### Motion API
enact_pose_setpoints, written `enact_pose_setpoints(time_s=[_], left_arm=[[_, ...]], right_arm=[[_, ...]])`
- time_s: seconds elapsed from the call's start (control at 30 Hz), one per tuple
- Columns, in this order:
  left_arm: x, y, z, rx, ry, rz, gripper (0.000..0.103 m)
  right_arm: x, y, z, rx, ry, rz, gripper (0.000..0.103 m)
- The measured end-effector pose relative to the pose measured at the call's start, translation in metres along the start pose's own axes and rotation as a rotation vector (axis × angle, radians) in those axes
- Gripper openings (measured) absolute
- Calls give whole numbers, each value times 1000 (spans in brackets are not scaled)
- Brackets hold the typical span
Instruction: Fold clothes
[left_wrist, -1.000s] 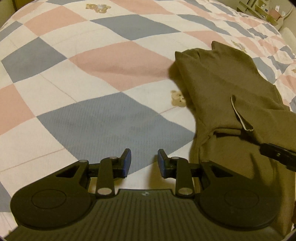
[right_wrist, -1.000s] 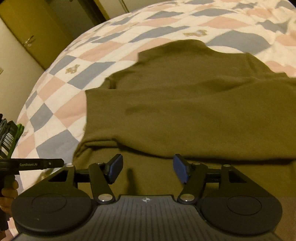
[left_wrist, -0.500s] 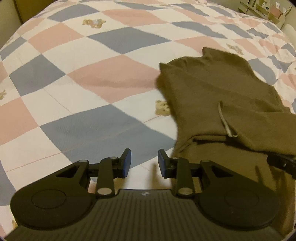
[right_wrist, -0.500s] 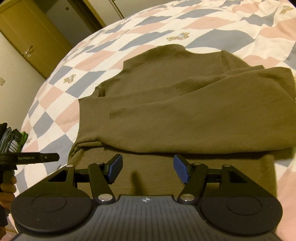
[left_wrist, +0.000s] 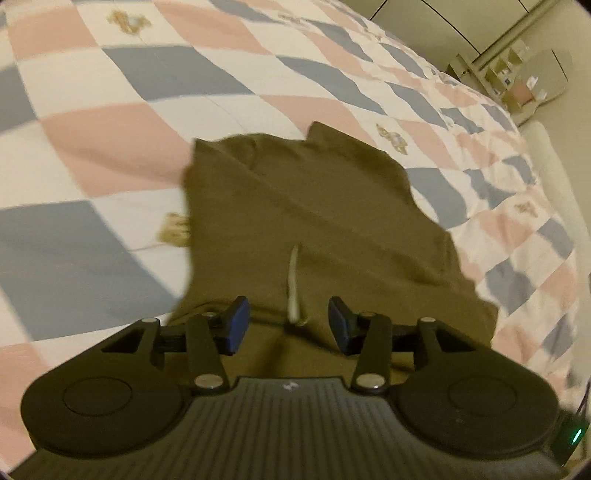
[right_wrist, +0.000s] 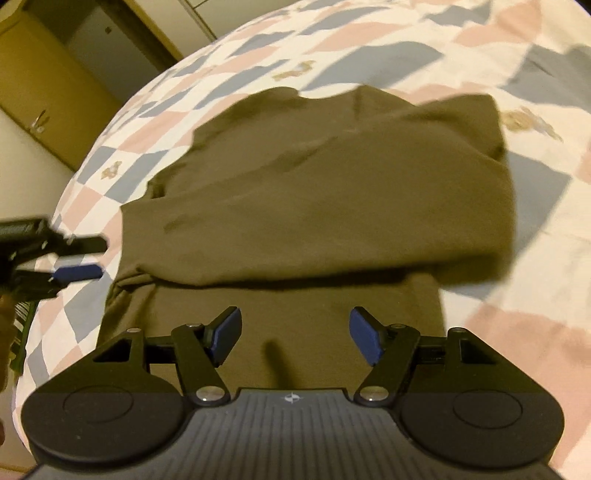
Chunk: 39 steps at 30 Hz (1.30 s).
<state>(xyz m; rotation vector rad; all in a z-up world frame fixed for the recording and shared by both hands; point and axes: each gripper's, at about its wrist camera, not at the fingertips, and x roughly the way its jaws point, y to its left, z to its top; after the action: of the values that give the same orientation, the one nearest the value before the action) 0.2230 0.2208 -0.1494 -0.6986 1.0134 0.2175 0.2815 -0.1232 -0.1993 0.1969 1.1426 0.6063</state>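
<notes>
Left wrist view: the left gripper (left_wrist: 288, 323) is held with jaws parted, nothing between them, above the near edge of the olive garment (left_wrist: 314, 206) spread on the checked quilt (left_wrist: 110, 129); a pale tag (left_wrist: 293, 280) is seen between the fingers.

Right wrist view: the right gripper (right_wrist: 294, 336) is spread wide and empty over the garment's (right_wrist: 332, 192) near layer; a folded layer lies beyond.

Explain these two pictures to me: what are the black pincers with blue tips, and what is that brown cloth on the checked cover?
No robot here: a person carries a two-finger tool in each hand, each with a wide-angle camera looking along its fingers. One picture comes from the left tool, the other from the right tool. The blue bits are its finger pads. Both tools are open and hold nothing. Ahead of them lies an olive-brown garment, partly folded over itself, on a bed quilt of pink, blue and white squares. A pale tag shows on the garment. At the left edge of the right tool's picture the other tool peeks in.
</notes>
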Motion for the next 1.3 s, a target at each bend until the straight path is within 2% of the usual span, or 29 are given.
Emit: enact_pose_setpoints(time_s=[0.13,0.37,0.43,0.47,0.57,0.67,0.7,0.8,0.9,0.97,1.2,1.3], left_arm=[[40,-4,13,-29,65,-22,41],[75,-19,11,50,117,-9,42],[84,-23,11,72,131,-5,2],[84,-26,10,92,123,-7,0],[46,-36,11,205,-21,-18,0],[0,-24,17,251,-169,-6,0],[-8,-14,20,243,-188,22,0],[-8,20,24,215,-173,133,0],[11,41,22,184,-123,194,0],[17,41,21,202,-123,210,0],[-3,28,32,252,-240,185,0],[5,34,29,243,-207,203,0]], right_arm=[[-9,-15,-2,42,-16,-10,68],[-22,-43,5,129,-60,-41,68],[-25,-49,6,152,-69,-55,70],[-26,-51,7,160,-71,-66,70],[-31,-58,9,180,-80,-91,70],[-38,-59,12,176,-94,-98,70],[-39,-59,13,173,-98,-100,70],[-37,-57,17,163,-106,-102,70],[-29,-51,21,146,-98,-113,70],[-27,-47,23,134,-95,-109,70],[-26,-40,32,89,-110,-136,70],[-22,-38,37,56,-119,-173,63]])
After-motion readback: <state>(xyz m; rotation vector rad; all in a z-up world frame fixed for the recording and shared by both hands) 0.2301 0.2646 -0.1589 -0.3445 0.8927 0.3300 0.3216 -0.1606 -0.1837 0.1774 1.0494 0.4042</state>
